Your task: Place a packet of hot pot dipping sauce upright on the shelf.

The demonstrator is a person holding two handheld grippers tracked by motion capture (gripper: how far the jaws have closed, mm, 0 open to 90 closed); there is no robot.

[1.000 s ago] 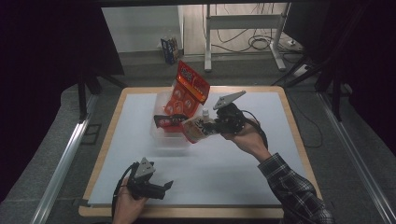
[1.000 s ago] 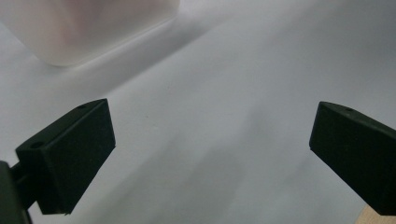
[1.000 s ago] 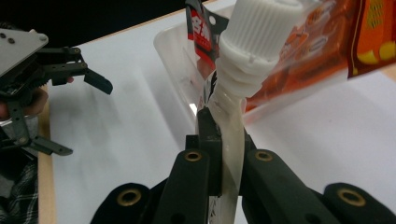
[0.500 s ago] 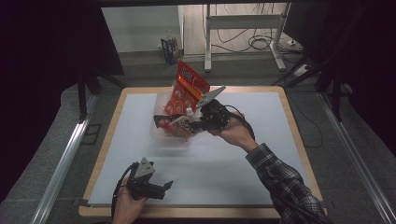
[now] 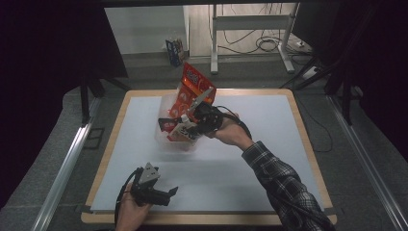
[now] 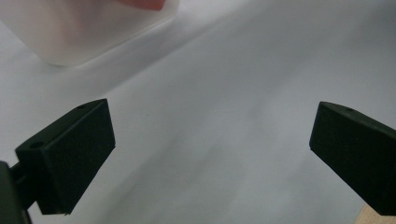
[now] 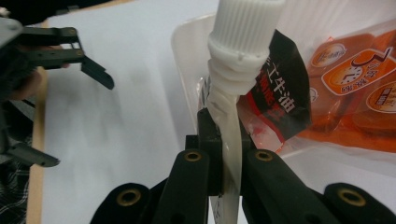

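Note:
My right gripper (image 7: 228, 156) is shut on a soft pouch with a ribbed white screw cap (image 7: 245, 28), pinched just below its neck. A black-and-red printed face (image 7: 280, 93) shows right behind the neck. In the high view the right gripper (image 5: 191, 124) holds the pouch (image 5: 180, 132) over the near part of a translucent plastic bin (image 5: 163, 140). A red-orange snack bag (image 5: 191, 85) stands in the bin, leaning up over its far side. My left gripper (image 5: 169, 195) rests open near the table's front left, nothing between its jaws (image 6: 210, 144).
The bin's corner (image 6: 93, 32) lies ahead of the left gripper. A white sheet (image 5: 269, 125) covers the wooden table, whose front edge (image 5: 207, 219) runs just behind the left hand. A plaid sleeve (image 5: 284, 183) crosses the right half. Dark floor and desk legs lie beyond.
The right hand has carried the pouch leftward and slightly down, from beside the bin to over it. The left gripper has stayed put, still open.

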